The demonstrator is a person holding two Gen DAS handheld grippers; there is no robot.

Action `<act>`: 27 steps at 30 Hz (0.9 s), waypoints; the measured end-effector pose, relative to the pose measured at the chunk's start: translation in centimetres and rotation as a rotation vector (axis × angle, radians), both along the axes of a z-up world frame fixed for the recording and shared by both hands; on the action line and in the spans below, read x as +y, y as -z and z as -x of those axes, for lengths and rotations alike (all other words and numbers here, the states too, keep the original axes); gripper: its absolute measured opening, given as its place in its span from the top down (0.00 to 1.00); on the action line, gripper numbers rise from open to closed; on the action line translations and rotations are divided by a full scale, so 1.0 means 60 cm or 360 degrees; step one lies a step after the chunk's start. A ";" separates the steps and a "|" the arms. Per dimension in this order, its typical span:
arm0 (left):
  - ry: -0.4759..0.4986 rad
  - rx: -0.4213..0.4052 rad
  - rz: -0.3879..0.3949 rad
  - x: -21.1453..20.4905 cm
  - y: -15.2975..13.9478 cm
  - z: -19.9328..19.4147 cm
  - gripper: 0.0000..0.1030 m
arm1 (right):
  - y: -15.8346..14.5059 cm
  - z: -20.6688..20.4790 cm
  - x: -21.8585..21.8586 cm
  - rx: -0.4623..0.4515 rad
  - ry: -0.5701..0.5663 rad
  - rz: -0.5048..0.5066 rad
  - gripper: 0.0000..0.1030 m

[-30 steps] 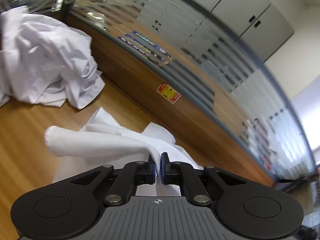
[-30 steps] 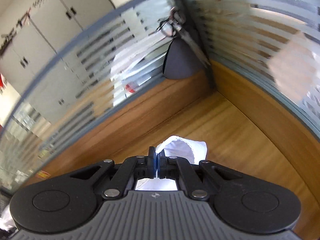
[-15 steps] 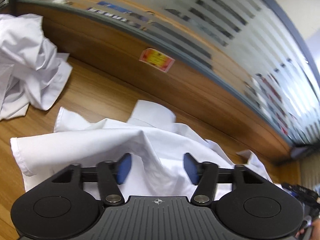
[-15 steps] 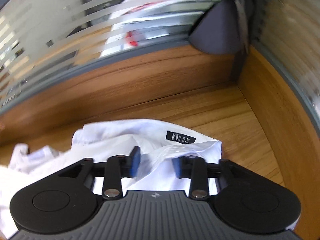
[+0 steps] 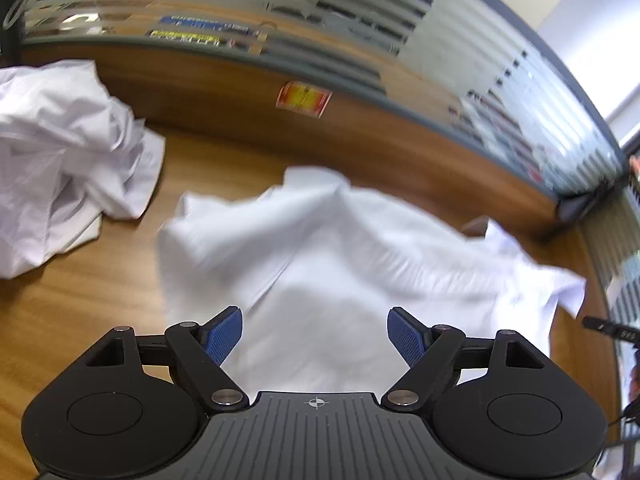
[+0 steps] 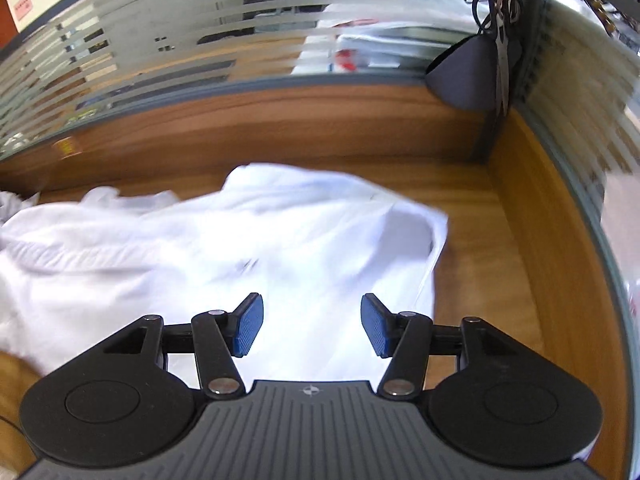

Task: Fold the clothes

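Both grippers, left (image 5: 314, 334) and right (image 6: 312, 330), have just opened, dropping the white shirt (image 5: 360, 264) onto the desk (image 5: 80, 312); next, regrasp an edge for folding.

- Both views are bright, daylit; light comes through the striped glass partition (image 5: 360, 40) beyond the desk's far edge
- The white shirt (image 5: 360, 264) is smeared by motion blur in both views; its lower part is blown out near the right gripper (image 6: 312, 328)
- Both gripper bodies stay sharp
- Fisheye bends the desk (image 6: 500, 240) edges and partition lines into curves; corners darken
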State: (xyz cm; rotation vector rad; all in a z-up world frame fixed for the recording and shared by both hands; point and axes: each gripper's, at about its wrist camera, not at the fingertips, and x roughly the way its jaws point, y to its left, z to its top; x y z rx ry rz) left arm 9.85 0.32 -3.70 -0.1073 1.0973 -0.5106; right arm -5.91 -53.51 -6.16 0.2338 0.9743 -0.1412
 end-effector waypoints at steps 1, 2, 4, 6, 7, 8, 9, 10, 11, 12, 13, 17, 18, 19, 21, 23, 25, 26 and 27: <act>0.0011 0.0004 -0.0018 0.008 0.005 0.007 0.21 | -0.001 0.013 0.011 0.0003 -0.0004 -0.0010 0.42; 0.0022 0.0009 -0.0036 0.015 0.012 0.013 0.20 | -0.001 0.027 0.023 0.0007 -0.0008 -0.0012 0.42; 0.0044 0.0017 -0.0071 0.029 0.026 0.026 0.20 | 0.002 0.052 0.046 0.0016 -0.0013 -0.0006 0.42; 0.0081 0.0024 -0.0106 0.040 0.043 0.038 0.19 | 0.006 0.075 0.070 0.0024 -0.0018 0.0014 0.41; 0.0101 0.0027 -0.0124 0.045 0.053 0.044 0.18 | 0.010 0.086 0.081 0.0028 -0.0019 0.0027 0.40; 0.0122 0.0026 -0.0138 0.049 0.063 0.049 0.18 | 0.014 0.097 0.092 0.0035 -0.0018 0.0042 0.39; 0.0143 0.0021 -0.0150 0.053 0.074 0.054 0.16 | 0.020 0.107 0.102 0.0044 -0.0013 0.0058 0.38; 0.0172 0.0019 -0.0163 0.056 0.086 0.057 0.15 | 0.026 0.118 0.114 0.0054 -0.0008 0.0074 0.38; 0.0206 0.0019 -0.0175 0.058 0.099 0.060 0.15 | 0.033 0.128 0.124 0.0064 -0.0002 0.0089 0.38; 0.0236 0.0019 -0.0199 0.059 0.112 0.062 0.15 | 0.040 0.135 0.135 0.0075 0.0004 0.0104 0.38; 0.0266 0.0013 -0.0226 0.060 0.124 0.063 0.15 | 0.047 0.141 0.147 0.0087 0.0009 0.0118 0.38; 0.0400 -0.0053 -0.0271 0.058 0.161 0.065 0.15 | 0.074 0.157 0.192 0.0155 0.0017 0.0168 0.36; 0.0434 -0.0070 -0.0284 0.055 0.168 0.064 0.15 | 0.079 0.158 0.204 0.0163 0.0012 0.0181 0.34; 0.0465 -0.0085 -0.0298 0.052 0.174 0.062 0.15 | 0.083 0.161 0.214 0.0167 0.0003 0.0195 0.30; 0.0534 -0.0107 -0.0308 0.047 0.183 0.059 0.15 | 0.091 0.164 0.235 0.0184 -0.0017 0.0230 0.29; 0.0598 -0.0148 -0.0317 0.043 0.188 0.057 0.15 | 0.101 0.166 0.253 0.0217 -0.0039 0.0280 0.29; 0.0647 -0.0195 -0.0329 0.037 0.190 0.058 0.16 | 0.111 0.170 0.266 0.0253 -0.0048 0.0331 0.29; 0.0671 -0.0210 -0.0333 0.035 0.191 0.057 0.16 | 0.117 0.172 0.270 0.0270 -0.0050 0.0352 0.29; 0.0695 -0.0221 -0.0335 0.033 0.192 0.057 0.18 | 0.122 0.174 0.272 0.0284 -0.0050 0.0373 0.29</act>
